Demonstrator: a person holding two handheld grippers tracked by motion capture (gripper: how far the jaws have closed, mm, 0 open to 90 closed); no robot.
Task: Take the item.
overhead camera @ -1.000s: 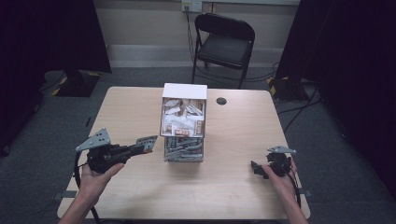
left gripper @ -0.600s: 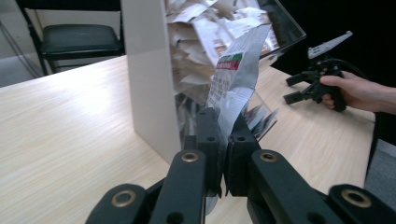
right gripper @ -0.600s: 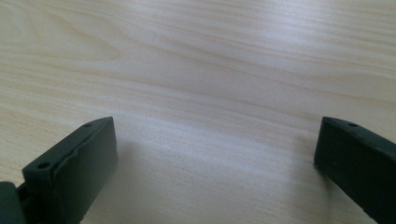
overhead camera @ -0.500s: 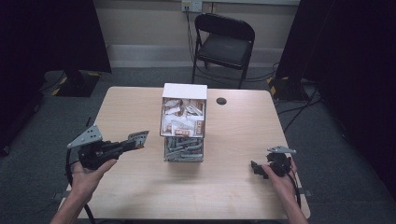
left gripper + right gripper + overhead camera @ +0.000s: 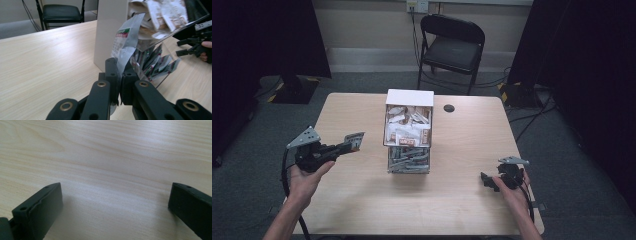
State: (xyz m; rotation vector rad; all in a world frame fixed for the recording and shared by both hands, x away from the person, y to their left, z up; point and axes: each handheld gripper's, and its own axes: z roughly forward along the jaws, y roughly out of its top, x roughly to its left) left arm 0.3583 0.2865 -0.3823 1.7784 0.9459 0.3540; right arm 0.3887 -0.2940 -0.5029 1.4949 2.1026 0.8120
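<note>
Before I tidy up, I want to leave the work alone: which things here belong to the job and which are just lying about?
In the job:
- packet clamped in the left hand-held gripper
- two-tier box of packets
- right hand-held gripper, open

Lying about:
- folding chair
- small black disc on the table

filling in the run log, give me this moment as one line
left gripper: shut on silver sachet, held above table | right gripper: open, empty, low over table | two-tier sachet dispenser: mid-table, both tiers stocked

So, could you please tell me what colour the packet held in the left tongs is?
The packet is silver foil with a green-and-red printed band near its top, clearest in the left gripper view.
</note>
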